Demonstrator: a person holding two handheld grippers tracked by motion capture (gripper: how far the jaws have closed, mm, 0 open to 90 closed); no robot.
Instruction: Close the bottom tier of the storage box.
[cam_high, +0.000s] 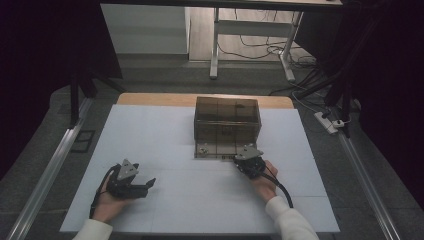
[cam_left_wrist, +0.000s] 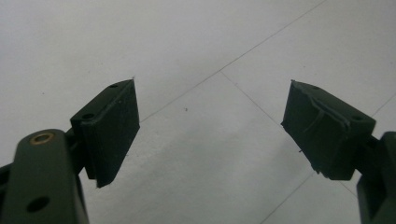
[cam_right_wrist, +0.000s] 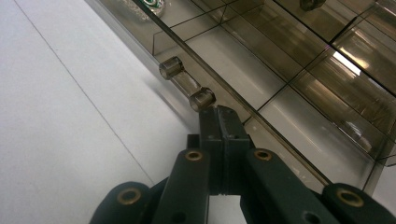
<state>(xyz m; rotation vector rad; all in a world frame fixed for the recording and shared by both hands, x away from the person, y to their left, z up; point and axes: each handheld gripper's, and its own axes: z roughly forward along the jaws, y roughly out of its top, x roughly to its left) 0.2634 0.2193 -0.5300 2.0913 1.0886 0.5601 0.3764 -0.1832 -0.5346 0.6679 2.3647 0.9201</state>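
One drawer handle (cam_right_wrist: 187, 86) sits just beyond the closed right claw (cam_right_wrist: 220, 112).

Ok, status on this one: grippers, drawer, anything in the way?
Left hand-held gripper open, idle over the table. Right hand-held gripper shut, tips beside drawer handle. Drawer pulled out. Nothing in the way.

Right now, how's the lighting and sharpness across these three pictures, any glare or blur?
High view: dim, dark at both sides, the white table evenly lit. Left gripper view: open left gripper fairly sharp, soft shadow under the pads. Right gripper view: bright glare patch on the smoky clear drawer box; the shut right gripper is slightly soft close up.
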